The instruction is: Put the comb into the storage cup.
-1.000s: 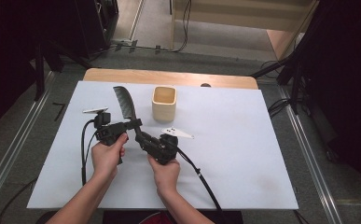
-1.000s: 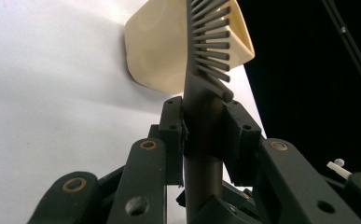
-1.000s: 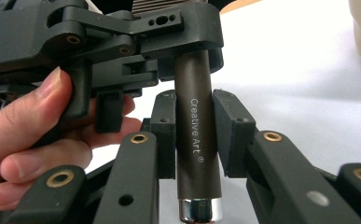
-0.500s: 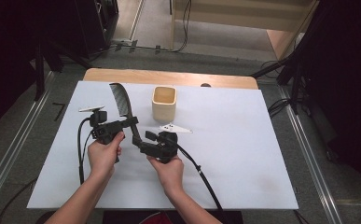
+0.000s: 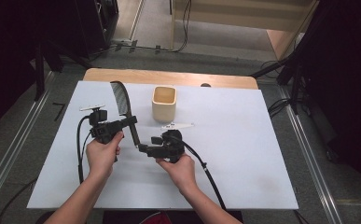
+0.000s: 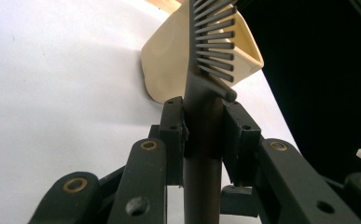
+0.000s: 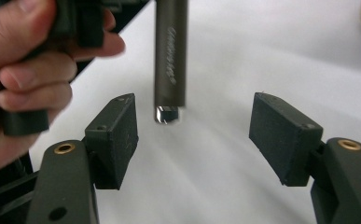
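A long dark comb stands tilted over the white table, its teeth end toward the far left. My left gripper is shut on its handle, and in the left gripper view the pads clamp the comb just under the teeth. My right gripper sits just right of the handle's lower tip. Its jaws have just been opening. In the right gripper view the comb handle hangs just beyond my right gripper, untouched by either pad. A cream square cup stands upright behind both grippers.
The white table cover has a wooden edge along the back. A black cable trails from the right gripper toward the front edge. The person's left hand is close to the right gripper's left jaw.
The right gripper has let go of the comb handle, opened wide and drawn back slightly to the right. The left gripper still holds the comb in about the same place.
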The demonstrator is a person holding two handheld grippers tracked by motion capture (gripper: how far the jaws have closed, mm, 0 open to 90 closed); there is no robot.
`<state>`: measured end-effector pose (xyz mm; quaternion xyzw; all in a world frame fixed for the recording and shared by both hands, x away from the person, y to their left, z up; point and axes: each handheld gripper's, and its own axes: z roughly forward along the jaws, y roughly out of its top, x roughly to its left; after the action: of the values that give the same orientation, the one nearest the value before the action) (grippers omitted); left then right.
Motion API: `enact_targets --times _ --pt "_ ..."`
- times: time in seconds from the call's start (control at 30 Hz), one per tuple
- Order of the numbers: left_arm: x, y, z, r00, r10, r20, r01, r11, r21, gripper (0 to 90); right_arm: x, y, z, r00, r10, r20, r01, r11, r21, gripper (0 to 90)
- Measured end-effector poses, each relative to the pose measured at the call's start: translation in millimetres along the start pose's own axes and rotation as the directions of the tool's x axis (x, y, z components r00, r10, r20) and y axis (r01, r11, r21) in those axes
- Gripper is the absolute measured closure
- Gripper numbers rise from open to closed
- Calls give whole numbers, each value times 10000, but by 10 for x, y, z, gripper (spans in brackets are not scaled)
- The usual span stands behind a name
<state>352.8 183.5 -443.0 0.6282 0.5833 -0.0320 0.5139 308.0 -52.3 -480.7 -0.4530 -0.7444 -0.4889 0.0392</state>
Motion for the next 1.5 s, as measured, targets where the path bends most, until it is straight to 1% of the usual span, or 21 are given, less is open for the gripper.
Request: enact_targets --times 0.1,0.13,0.23,0.27,0.33,0.37,0.43,0.47,0.5,0.57,0.63,0.67,0.73,0.8,0.87,0.9,0.93,1.07,1.17,1.27,1.5 --pt "3 2 -1 10000 -10 20 10 10000 -5 739 -20 4 -31 10000 -65 -20 65 9998 192 305" --pt "3 2 -2 10000 -12 16 12 10000 10 739 -40 14 -70 9998 -193 -7 193 9992 360 301" --pt "0 1 -1 9999 125 11 -124 9999 -18 739 -68 25 -109 9996 -270 -25 271 9984 490 298" --pt "-4 2 1 9999 147 13 -147 9999 -9 739 -92 34 -141 9992 -402 49 398 9973 621 298" --pt "-11 0 4 9995 312 -11 -312 9995 15 739 -106 37 -154 9989 -461 40 458 9967 677 297" --pt "-14 0 9 9992 392 -10 -392 9992 44 739 -127 37 -181 9985 -553 37 548 9952 815 293" --pt "-16 -4 14 9990 438 5 -438 9990 26 739 -132 35 -189 9984 -574 15 570 9944 891 288" --pt "-18 -4 15 9989 467 27 -467 9989 29 739 -146 21 -207 9986 -535 -21 534 9922 1131 287" --pt "-22 -5 16 9987 509 -12 -509 9987 27 739 -146 21 -207 9986 -535 -21 534 9922 1131 287" --pt "-32 -6 17 9967 813 -74 -812 9967 75 739 -157 6 -224 9988 -498 1 494 9915 1201 286" --pt "-48 -9 23 9955 944 -114 -943 9955 36 738 -167 -4 -244 9982 -604 17 597 9903 1251 286" --pt "-51 -11 21 9945 1048 -54 -1048 9945 35 738 -176 -8 -257 9977 -683 19 675 9892 1299 286" --pt "-68 -14 25 9934 1150 -34 -1150 9934 13 739 -206 -19 -301 9959 -894 148 864 9860 1424 287" --pt "-76 -15 28 9921 1249 -68 -1249 9922 -12 739 -216 -22 -319 9955 -944 117 917 9850 1465 287" --pt "-88 -16 36 9891 1468 -67 -1468 9892 21 739 -254 -42 -401 9918 -1275 -58 1271 9821 1391 287" --pt "-90 -15 37 9877 1562 -48 -1562 9877 66 739 -254 -42 -401 9918 -1275 -58 1271 9821 1391 287" --pt "-102 -17 42 9853 1709 -73 -1708 9852 127 739 -274 -48 -445 9909 -1341 -77 1339 9820 1332 288" --pt "-128 -22 50 9814 1921 -39 -1919 9812 206 739 -311 -56 -506 9889 -1481 -128 1485 9794 1370 291" --pt "-134 -23 50 9806 1958 32 -1958 9805 145 739 -349 -65 -559 9856 -1679 -215 1692 9758 1386 298" --pt "-135 -19 47 9791 2030 163 -2032 9790 147 738 -386 -77 -612 9820 -1882 -174 1888 9728 1345 296" --pt "-126 -7 34 9785 2029 372 -2037 9788 189 738 -468 -98 -724 9813 -1921 -106 1914 9695 1528 296"
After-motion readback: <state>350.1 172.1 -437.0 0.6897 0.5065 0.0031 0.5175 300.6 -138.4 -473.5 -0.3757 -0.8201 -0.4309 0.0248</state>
